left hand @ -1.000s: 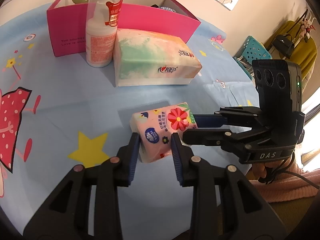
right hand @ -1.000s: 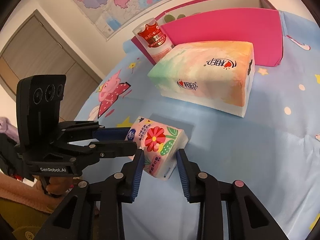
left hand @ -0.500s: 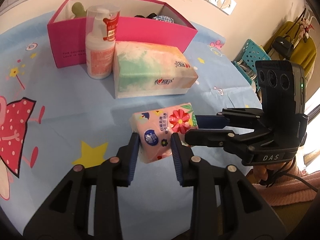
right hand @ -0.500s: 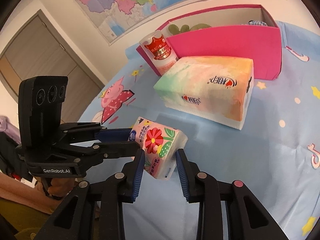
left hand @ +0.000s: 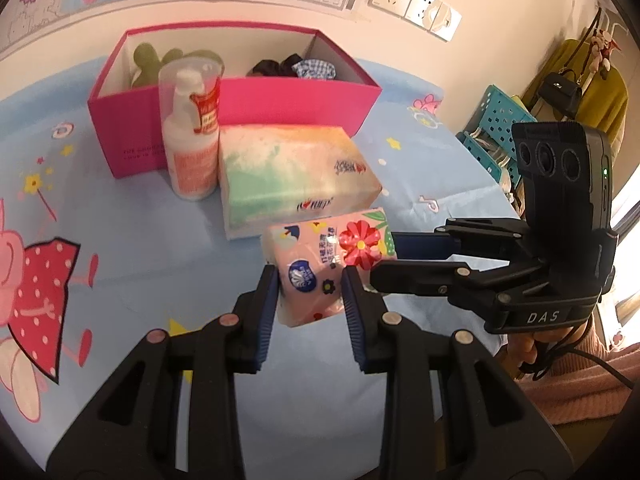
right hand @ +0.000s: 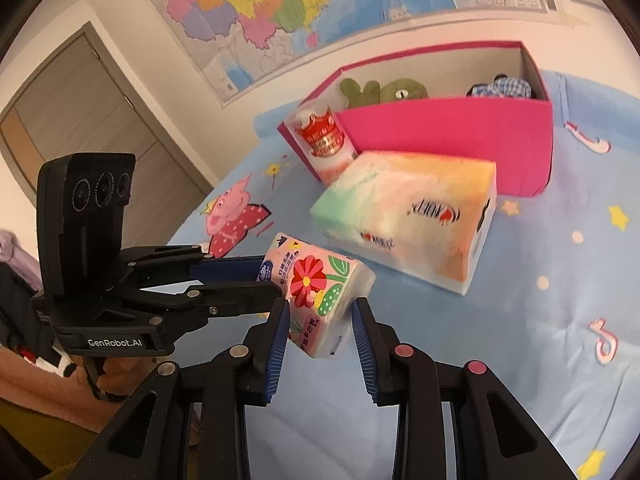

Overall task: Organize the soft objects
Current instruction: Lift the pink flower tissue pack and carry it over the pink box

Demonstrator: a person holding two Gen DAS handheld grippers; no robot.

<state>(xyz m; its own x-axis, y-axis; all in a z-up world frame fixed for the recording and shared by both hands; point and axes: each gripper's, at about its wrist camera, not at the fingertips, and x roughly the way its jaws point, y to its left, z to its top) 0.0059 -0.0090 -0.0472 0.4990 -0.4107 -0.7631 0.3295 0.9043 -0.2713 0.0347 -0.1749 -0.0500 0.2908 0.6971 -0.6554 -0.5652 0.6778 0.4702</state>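
Left wrist view shows me my left gripper [left hand: 310, 300] pinching the near end of the floral tissue pack [left hand: 320, 264], its 2 blue pads pressed into the soft pink wrapper. My right gripper [left hand: 384, 256] comes in from the right side and clamps the far end of the same pack, so both tongs are closed on it. The pack is lifted clear of the blue cartoon tablecloth [left hand: 140, 240], hanging between the 2 grippers in front of the large pastel tissue box [left hand: 296, 172].

Just behind that box, touching its left end, stands a white pump bottle [left hand: 192, 132] under a clear cap. Behind both sits the pink storage box [left hand: 256, 112], open at the top, with a green plush toy [left hand: 146, 64] in its left part and a blue checked cloth [left hand: 316, 70] in its right part.

From the right wrist view I see my right gripper [right hand: 320, 320] squeezing the pack [right hand: 320, 292] at its lower corner, the pack tilted, and my left gripper [right hand: 268, 280] holding its other end. A hand [right hand: 116, 372] grips the left handle below the camera block. A map [right hand: 300, 4] hangs on the wall behind.
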